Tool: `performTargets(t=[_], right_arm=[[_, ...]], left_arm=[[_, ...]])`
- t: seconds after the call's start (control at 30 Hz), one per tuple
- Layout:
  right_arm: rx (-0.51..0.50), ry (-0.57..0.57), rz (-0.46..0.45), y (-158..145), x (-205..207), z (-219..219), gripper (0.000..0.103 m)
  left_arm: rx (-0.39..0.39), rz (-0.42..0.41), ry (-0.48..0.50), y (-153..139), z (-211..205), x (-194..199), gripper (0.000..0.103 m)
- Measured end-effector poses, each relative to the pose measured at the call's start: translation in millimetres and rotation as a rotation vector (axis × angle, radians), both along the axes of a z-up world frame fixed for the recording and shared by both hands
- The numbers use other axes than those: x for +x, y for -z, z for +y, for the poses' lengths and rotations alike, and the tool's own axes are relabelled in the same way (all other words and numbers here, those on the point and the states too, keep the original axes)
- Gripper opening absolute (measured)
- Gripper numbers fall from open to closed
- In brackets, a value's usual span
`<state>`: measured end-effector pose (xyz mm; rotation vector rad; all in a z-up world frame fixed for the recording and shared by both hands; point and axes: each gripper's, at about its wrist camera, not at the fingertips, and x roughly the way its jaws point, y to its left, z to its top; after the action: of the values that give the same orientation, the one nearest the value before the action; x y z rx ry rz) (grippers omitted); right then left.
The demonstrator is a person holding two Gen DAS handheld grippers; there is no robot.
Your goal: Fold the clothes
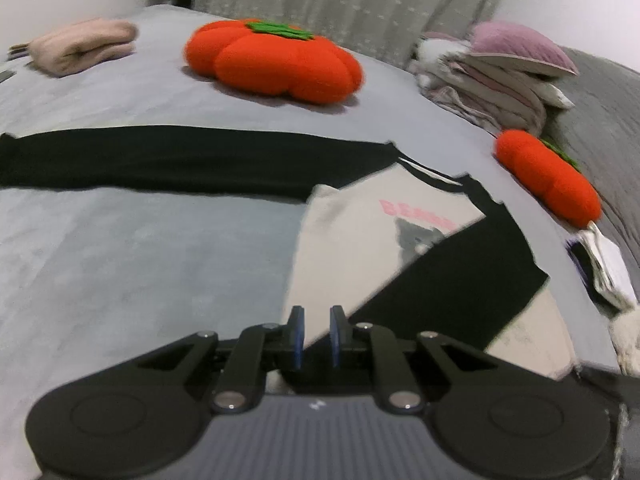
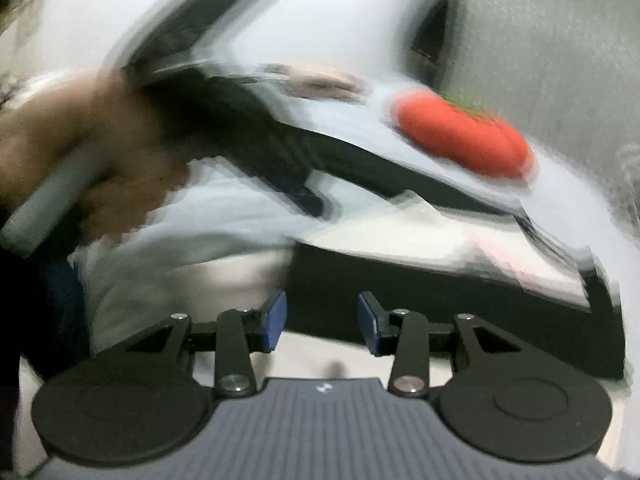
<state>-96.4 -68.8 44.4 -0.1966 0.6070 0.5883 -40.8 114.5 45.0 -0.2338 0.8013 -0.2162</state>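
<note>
**Desk:** Where does the fold stand?

**Me:** The shirt (image 1: 360,240) lies flat on the bed (image 1: 140,240), cream body with black sleeves. One sleeve (image 1: 452,276) is already laid slantwise across the chest; the other sleeve (image 1: 180,160) is stretched straight out to the side, not folded in. I'd call it well under half done.

**Desk:** And your claws?

**Me:** My left claw (image 1: 318,338) hovers over the shirt's hem with a narrow gap and nothing in it. My right claw (image 2: 322,326) stands apart, empty, above the black sleeve. That view is badly smeared.

**Desk:** What's left?

**Me:** The outstretched sleeve, then the body folds, I reckon.
</note>
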Motion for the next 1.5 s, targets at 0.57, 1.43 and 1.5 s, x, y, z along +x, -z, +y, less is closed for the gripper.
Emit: performTargets(t=[0.57, 1.43, 1.5], right_arm=[[0.68, 0.62, 0.408, 47.0, 63.5, -125.6, 0.016], [0.722, 0.69, 0.39, 45.9, 61.3, -145.6, 0.015], [0.747, 0.694, 0.399, 48.5, 65.1, -146.9, 0.015]], left_arm=[[0.089, 0.076, 0.038, 26.6, -31.7, 9.4, 0.013], [0.093, 0.085, 0.028, 27.3, -26.4, 10.3, 0.012], [0.092, 0.086, 0.027, 27.5, -26.4, 10.4, 0.012]])
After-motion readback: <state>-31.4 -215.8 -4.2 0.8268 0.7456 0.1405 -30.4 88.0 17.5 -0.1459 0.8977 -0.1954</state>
